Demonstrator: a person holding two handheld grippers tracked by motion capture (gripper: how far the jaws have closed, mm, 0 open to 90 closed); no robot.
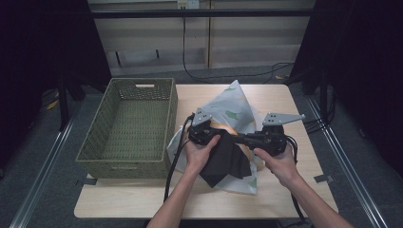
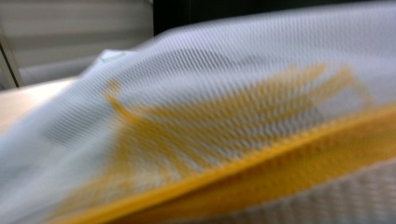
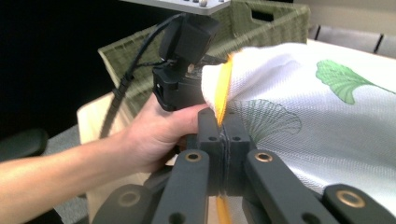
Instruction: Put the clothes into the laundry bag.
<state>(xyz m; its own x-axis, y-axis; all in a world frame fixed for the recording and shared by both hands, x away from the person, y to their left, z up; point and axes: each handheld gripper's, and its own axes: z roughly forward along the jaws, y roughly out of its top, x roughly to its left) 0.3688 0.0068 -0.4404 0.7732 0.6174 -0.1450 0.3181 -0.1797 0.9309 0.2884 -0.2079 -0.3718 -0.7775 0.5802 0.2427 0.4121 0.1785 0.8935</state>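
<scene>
A white mesh bag [image 1: 233,107] with green leaf prints and a yellow edge lies on the table, with a black cloth [image 1: 225,161] at its near end. My right gripper [image 3: 224,135] is shut on the yellow edge [image 3: 223,88]. That edge rises taut to my left gripper [image 3: 198,91], whose jaws are covered by the mesh. In the high view the left gripper [image 1: 219,134] and right gripper [image 1: 239,138] face each other, almost touching, above the black cloth. The left gripper view has the mesh [image 2: 233,70] and its yellow edge [image 2: 280,163] pressed close and blurred.
A green woven basket [image 1: 95,142] stands at the table's left side, right beside the bag, and nothing lies in it. Bare tabletop [image 1: 285,99] lies right of the bag and along the front edge. Cables trail from both grippers toward the person.
</scene>
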